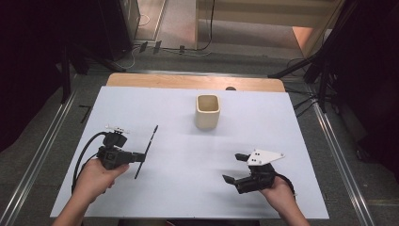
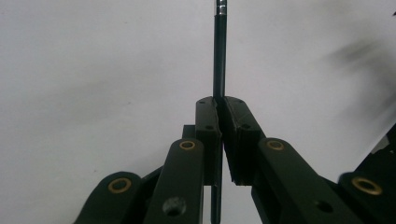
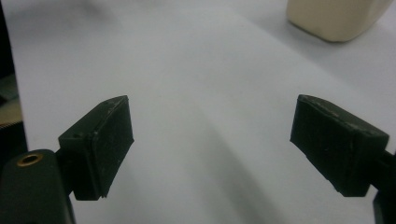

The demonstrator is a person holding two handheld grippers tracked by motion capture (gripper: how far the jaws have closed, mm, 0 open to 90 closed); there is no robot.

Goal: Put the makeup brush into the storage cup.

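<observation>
Setting: white table (image 1: 188,183) w/ a wooden strip along its far edge, grey floor around it, dark stands at both sides, cables on the floor beyond.

Left gripper (image 1: 141,157), high view: held in the person's left hand (image 1: 96,176) over the near-left part of the table, jaws pointing to the right. Jaws are closed onto a thin black rod (image 1: 147,150), gripped roughly at mid-length; rod runs slantwise, upper end toward the far side, lower end toward the person. Left gripper view: the two pads (image 2: 208,126) meet w/ the rod (image 2: 219,56) pinched between them; rod rises straight up past the jaw tips, w/ a short silvery band near the top edge, and a further length shows below the pads. Whether the rod's low end touches the table cannot be told.

Right gripper (image 1: 236,168), high view: in the right hand (image 1: 277,193) at the near-right, jaws pointing left, spread wide, nothing between them; grey three-cornered plate on top. Right gripper view: both pads (image 3: 100,144) stand well apart over bare tabletop.

Cream cup (image 1: 207,112): upright, squarish mouth, centre-far part of the table, well apart from both grippers. Right gripper view shows its base (image 3: 336,18) at the upper right.
</observation>
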